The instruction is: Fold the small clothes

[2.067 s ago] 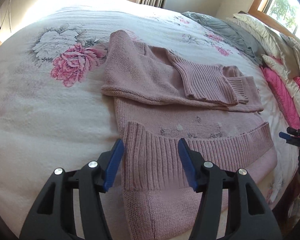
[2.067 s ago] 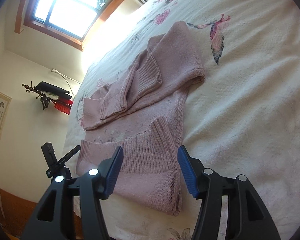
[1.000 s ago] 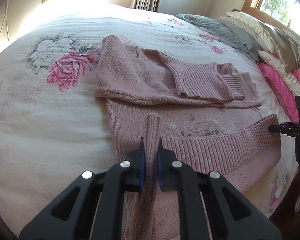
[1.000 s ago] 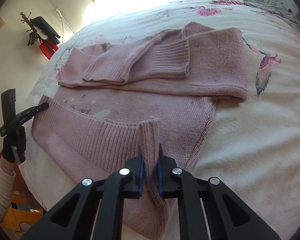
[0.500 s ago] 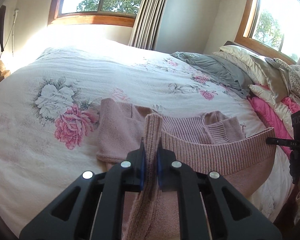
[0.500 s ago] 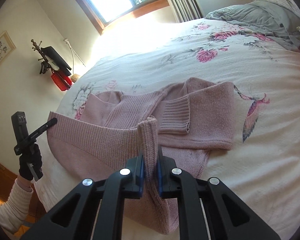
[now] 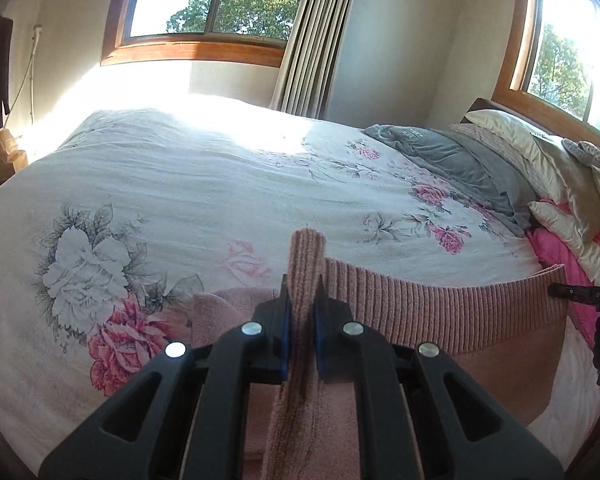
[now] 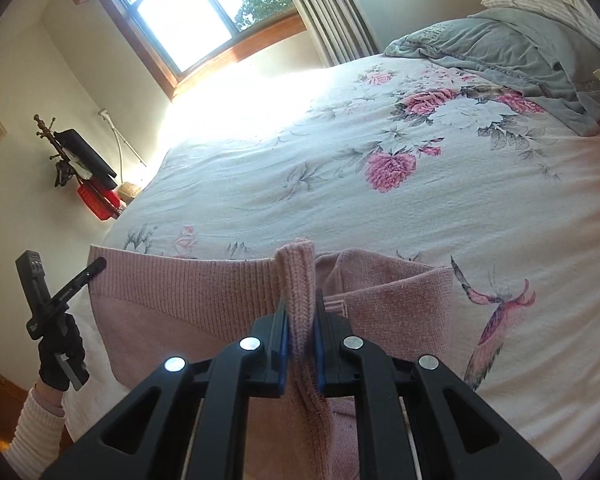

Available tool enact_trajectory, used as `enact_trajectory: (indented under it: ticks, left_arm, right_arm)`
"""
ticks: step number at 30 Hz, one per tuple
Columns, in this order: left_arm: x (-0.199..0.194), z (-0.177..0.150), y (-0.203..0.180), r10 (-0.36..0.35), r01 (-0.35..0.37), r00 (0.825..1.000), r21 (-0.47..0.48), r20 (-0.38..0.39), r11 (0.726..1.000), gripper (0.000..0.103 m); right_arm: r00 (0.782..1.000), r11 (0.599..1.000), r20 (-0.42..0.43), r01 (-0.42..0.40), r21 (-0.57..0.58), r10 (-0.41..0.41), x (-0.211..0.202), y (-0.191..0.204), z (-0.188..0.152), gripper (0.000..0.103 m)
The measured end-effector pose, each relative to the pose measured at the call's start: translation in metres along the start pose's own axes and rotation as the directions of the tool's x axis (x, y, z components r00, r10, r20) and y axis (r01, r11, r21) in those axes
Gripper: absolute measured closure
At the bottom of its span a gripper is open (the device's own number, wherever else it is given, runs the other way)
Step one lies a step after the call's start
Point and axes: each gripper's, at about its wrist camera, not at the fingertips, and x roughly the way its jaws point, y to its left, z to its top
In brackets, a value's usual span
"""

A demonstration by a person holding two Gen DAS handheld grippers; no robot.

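**Sweater hem lifted at both corners, bottom-up fold under way**

Sweater (image 7: 440, 312), pink knit, is held up off the near edge of the bed by its ribbed hem (image 8: 188, 280). The left gripper (image 7: 300, 320) has its jaws pinched tight on a bunched fold of rib at one hem corner; the right gripper (image 8: 300, 320) is clamped the same way on the other corner. Between them the hem band stretches as a raised, fairly taut strip, with the lower body hanging below it. Beyond the band in the right wrist view, a folded-over part of the garment (image 8: 388, 284) lies flat on the bedspread (image 7: 220, 184), so the upper portion appears already tucked in; its exact layout is hidden behind the raised hem.

By my judgement the task is past its middle: what remains is carrying the hem forward, laying it over the upper part, letting go and perhaps smoothing.

Room is generous. Past the sweater the floral bedspread is bare all the way to its far edge under the window (image 7: 204, 0). Toward the head of the bed a grey blanket (image 7: 460, 164) and pillows (image 7: 512, 136) sit well apart from the landing area. The near bed edge is the tight side: slack cloth could slide off there.
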Motion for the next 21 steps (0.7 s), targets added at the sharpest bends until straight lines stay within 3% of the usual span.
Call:
enact_trajectory:
  ticks: [6,11,19,21]
  left_arm:
    - [0.058,-0.009,0.009,0.042,-0.044,0.995,-0.018,-0.095,0.999,0.095]
    - [0.097,-0.028,0.024,0.082,-0.092,0.980,-0.044,-0.180,0.995,0.095]
    - [0.115,-0.042,0.043,0.117,-0.137,0.966,-0.077,-0.229,0.988,0.090]
    - [0.109,-0.043,0.046,0.106,-0.129,0.968,-0.089,-0.228,0.988,0.086]
  right_arm:
    - [0.997,0.997,-0.054,0.056,0.051,-0.053,0.046,-0.023,0.010,0.093]
    - [0.990,0.990,-0.112,0.093,0.102,-0.082,0.084,-0.043,0.003,0.093]
    - [0.985,0.982,-0.144,0.118,0.145,-0.097,0.107,-0.064,-0.007,0.092]
    - [0.985,0.983,-0.133,0.125,0.136,-0.107,0.101,-0.062,-0.009,0.081]
